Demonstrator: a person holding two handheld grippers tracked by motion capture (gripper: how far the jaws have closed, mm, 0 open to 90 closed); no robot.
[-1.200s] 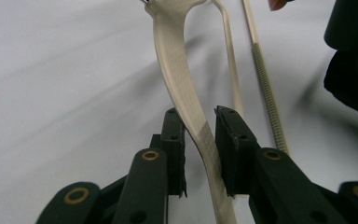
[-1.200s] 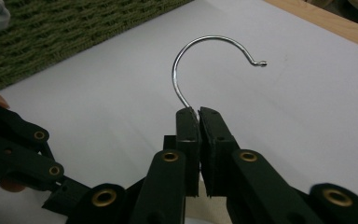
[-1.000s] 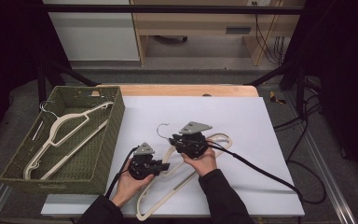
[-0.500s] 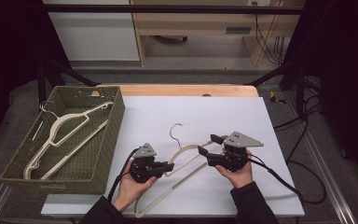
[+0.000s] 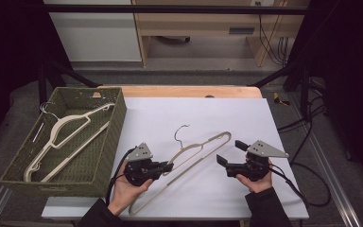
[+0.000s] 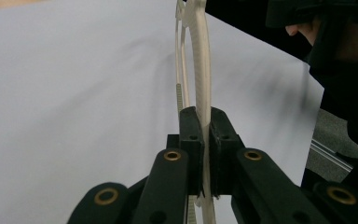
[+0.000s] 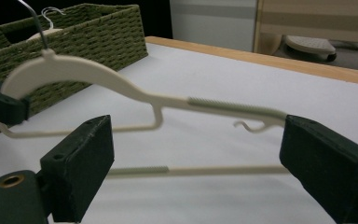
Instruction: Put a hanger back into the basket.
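Note:
A cream plastic hanger with a wire hook lies slanted over the white table top. My left gripper is shut on one arm of it near the shoulder. In the left gripper view the hanger is pinched edge-on between the pads of my left gripper. My right gripper stands just right of the hanger's far end. Its jaws have just been opening and stand wide, with nothing between them. From the right gripper view the hanger hangs ahead of my right gripper.
A green woven basket stands at the left of the table and holds another cream hanger. Black cables trail from both grippers off the right and front edges. A wooden strip runs along the table's far edge.
My right gripper let go of the hanger, opened wide and moved off to the right. My left gripper stayed shut on the hanger and rose a little, so the hanger now lies stretched out.

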